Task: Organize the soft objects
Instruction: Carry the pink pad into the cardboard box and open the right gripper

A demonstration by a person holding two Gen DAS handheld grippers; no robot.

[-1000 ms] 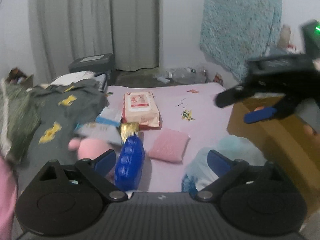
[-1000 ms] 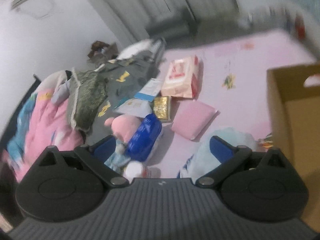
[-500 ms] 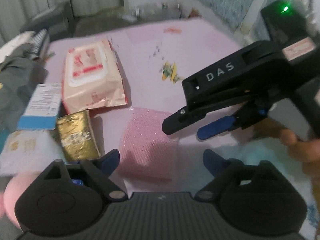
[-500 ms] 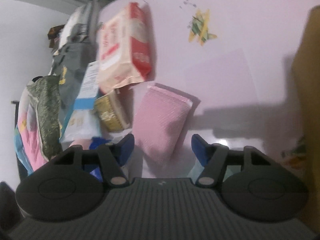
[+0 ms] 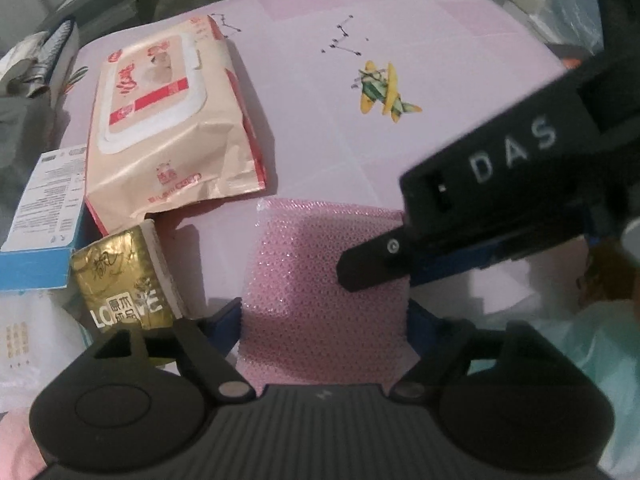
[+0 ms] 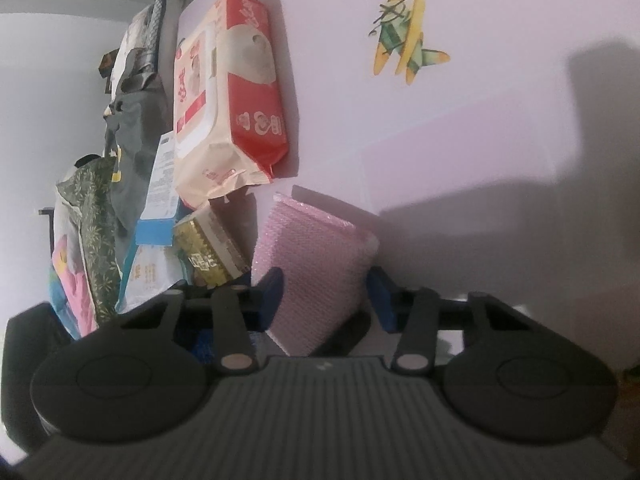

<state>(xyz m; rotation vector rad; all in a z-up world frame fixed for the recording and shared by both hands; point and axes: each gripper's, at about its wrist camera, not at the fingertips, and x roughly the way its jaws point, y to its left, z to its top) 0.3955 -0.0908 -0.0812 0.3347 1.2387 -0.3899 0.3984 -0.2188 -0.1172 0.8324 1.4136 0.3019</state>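
We are bracketing the pink sponge pad (image 5: 320,272) with both grippers: left gripper (image 5: 324,320) fingers closing, seemingly touching; right gripper (image 6: 324,292) closing, left pad touching, not yet clamped.

Glittery mesh pink sponge (image 5: 320,280); glossy plastic wipes pack (image 5: 168,120).

The near end of the pink, netted, cushion-like pad (image 5: 320,292) is hidden under the left gripper's (image 5: 324,320) black body, and the right gripper's (image 5: 400,256) black arm marked "DAS" covers its right corner. In the right wrist view the pad's lower end is likewise lost behind that gripper's housing. The gold foil tissue pack (image 6: 210,252) is partly masked by a blue fingertip (image 6: 270,300). The pale blue soft thing (image 5: 600,344) is blurred and cut by the frame edge, so its kind cannot be told.
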